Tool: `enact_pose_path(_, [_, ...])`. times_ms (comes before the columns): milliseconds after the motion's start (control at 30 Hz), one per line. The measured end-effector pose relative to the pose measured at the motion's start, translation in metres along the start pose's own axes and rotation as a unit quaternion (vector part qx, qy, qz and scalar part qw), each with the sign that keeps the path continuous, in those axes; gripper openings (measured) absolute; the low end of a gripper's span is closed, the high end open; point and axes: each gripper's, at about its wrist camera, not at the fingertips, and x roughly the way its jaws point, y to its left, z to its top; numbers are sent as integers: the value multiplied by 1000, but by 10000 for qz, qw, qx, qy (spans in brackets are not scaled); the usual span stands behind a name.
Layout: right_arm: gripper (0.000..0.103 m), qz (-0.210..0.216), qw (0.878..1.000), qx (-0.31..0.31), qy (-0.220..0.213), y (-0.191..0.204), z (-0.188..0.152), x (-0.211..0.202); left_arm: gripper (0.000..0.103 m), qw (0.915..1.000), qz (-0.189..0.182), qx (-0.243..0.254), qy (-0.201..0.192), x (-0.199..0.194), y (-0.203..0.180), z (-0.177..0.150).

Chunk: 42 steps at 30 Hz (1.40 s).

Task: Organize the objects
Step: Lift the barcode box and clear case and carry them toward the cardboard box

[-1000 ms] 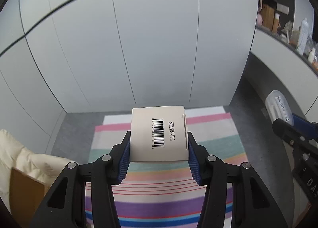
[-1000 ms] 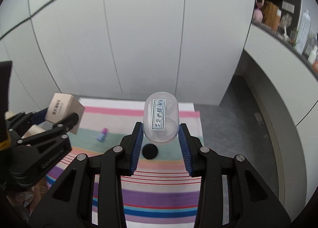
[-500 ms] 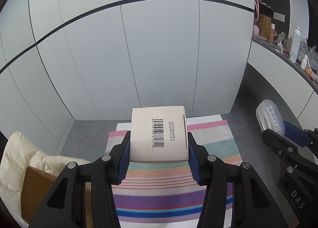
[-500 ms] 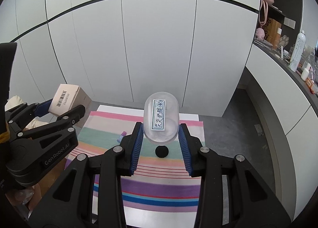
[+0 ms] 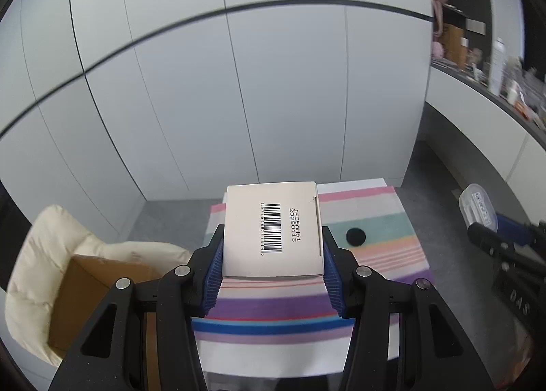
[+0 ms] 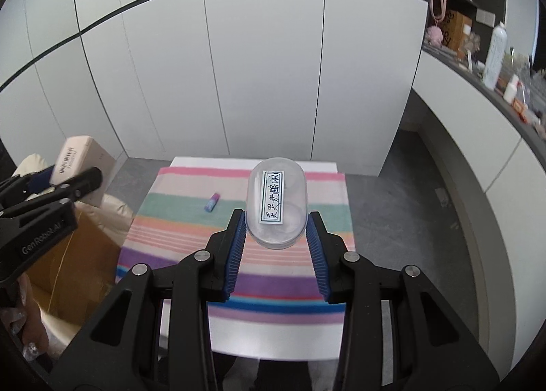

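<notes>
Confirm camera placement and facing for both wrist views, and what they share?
Left wrist: on the left gripper, looking forward-down over the barcoded box it clamps; right gripper shows at the right edge.
Right wrist: on the right gripper, looking forward-down over its clear labelled container; left gripper enters at left.
Shared: striped cloth, white cabinet doors, cardboard box.

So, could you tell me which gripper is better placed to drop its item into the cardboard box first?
Left, probably. The left gripper, shut on the barcoded carton, has the open cardboard box just below on its left; the right gripper, holding the clear container, hangs over the striped cloth.
</notes>
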Motion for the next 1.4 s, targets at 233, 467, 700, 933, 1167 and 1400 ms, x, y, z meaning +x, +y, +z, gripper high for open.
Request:
enact_pose_path(233, [38, 51, 9994, 239, 260, -15, -62, -36, 52, 10000, -20, 78, 38, -48, 24, -59])
enact_pose_path(467, [38, 76, 9980, 402, 481, -28, -95, -56, 52, 9995, 170, 157, 224, -59, 38, -112])
enact_pose_path(700, [38, -10, 9977, 461, 499, -26, -101, -61, 52, 9988, 15, -106, 472, -47, 52, -110])
enact_pose_path(933, [38, 62, 9976, 290, 620, -8, -104, -53, 52, 9975, 51, -216, 671, -40, 70, -120])
enact_pose_path(1167, [38, 326, 9972, -25, 673, 25, -100, -44, 52, 9949, 303, -566, 783, -45, 108, -135])
enact_pose_path(1400, [38, 878, 9921, -563, 693, 90, -98, -37, 52, 9864, 733, -1103, 978, -55, 163, -163])
